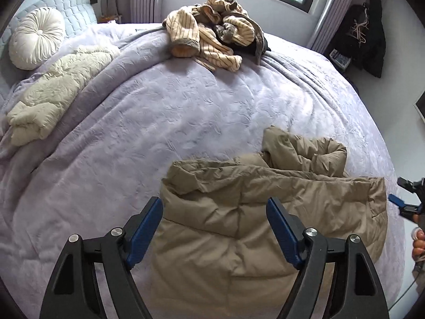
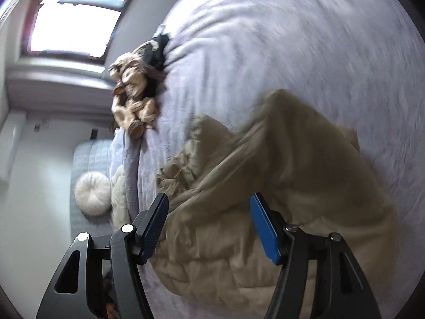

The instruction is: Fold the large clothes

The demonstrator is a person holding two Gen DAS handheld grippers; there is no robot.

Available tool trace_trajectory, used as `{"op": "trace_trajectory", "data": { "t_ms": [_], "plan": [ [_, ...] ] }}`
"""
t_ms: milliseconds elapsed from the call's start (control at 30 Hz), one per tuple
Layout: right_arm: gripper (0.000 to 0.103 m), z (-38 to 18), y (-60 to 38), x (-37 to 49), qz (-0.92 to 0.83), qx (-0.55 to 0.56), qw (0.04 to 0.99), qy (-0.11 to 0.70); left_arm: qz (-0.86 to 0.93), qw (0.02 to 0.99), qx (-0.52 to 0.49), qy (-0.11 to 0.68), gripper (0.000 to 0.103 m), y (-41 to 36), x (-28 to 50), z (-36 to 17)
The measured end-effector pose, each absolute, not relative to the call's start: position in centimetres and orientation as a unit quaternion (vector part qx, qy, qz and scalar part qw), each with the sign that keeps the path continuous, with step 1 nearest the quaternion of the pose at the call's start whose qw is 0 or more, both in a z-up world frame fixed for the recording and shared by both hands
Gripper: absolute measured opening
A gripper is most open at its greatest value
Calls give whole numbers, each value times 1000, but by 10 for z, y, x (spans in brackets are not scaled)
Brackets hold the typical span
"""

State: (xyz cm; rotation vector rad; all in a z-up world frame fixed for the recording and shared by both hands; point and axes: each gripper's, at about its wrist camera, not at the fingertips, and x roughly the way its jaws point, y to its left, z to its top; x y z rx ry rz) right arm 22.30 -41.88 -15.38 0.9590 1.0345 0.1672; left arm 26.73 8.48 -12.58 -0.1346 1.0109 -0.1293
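A tan puffer jacket lies partly folded on the lilac bed cover, near the front edge. My left gripper is open and empty just above the jacket's near part. My right gripper is open and empty, rolled sideways over the same jacket; that view is blurred by motion. The right gripper also shows at the right edge of the left wrist view, beside the jacket's right hem.
A pile of striped cream clothes lies at the far side of the bed. A cream quilted garment and a round white cushion lie at the left. Dark coats hang at the right wall.
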Motion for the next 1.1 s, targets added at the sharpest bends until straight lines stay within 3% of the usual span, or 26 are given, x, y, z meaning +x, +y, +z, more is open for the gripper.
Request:
{"op": "trace_trajectory", "data": {
  "t_ms": [33, 67, 100, 133, 267, 300, 333, 400, 567, 600, 633, 667, 700, 733, 933, 1100],
  "plan": [
    [66, -145, -416, 222, 75, 407, 775, 478, -65, 871, -63, 483, 66, 85, 267, -130],
    [53, -141, -414, 221, 68, 381, 785, 483, -67, 870, -58, 486, 58, 84, 266, -138],
    [31, -138, -411, 220, 59, 340, 799, 492, -64, 867, -52, 491, 46, 82, 267, -144],
    [25, -138, -407, 219, 50, 301, 808, 504, -60, 863, -43, 499, 42, 80, 268, -156],
    [24, -154, -406, 219, -9, 196, 821, 536, -28, 865, -47, 500, 44, 84, 273, -177],
    [27, -157, -411, 218, -32, 177, 825, 536, -25, 865, -66, 497, 51, 92, 276, -179],
    [34, -157, -418, 217, -49, 171, 829, 530, -26, 863, -80, 498, 72, 96, 280, -180],
    [73, -155, -435, 214, -71, 182, 838, 510, -19, 869, -93, 486, 86, 106, 288, -180],
    [75, -173, -460, 228, -60, 203, 825, 525, -46, 841, -111, 528, 86, 112, 329, -205],
    [75, -181, -462, 233, -62, 209, 816, 535, -48, 838, -114, 531, 78, 113, 334, -209],
    [75, -189, -465, 237, -65, 218, 809, 542, -55, 840, -120, 527, 42, 112, 338, -211],
    [62, -196, -467, 240, -61, 234, 802, 546, -55, 839, -121, 528, 25, 111, 342, -213],
    [24, -197, -464, 241, -54, 244, 802, 543, -49, 836, -130, 531, 18, 113, 347, -217],
    [17, -197, -461, 243, -42, 248, 803, 540, -40, 839, -136, 526, 18, 115, 350, -219],
    [14, -222, -444, 269, -73, 176, 810, 555, 21, 825, -111, 553, 18, 105, 378, -275],
    [30, -257, -455, 278, -117, 220, 791, 559, 53, 837, -82, 538, 21, 100, 379, -257]
  ]
}}
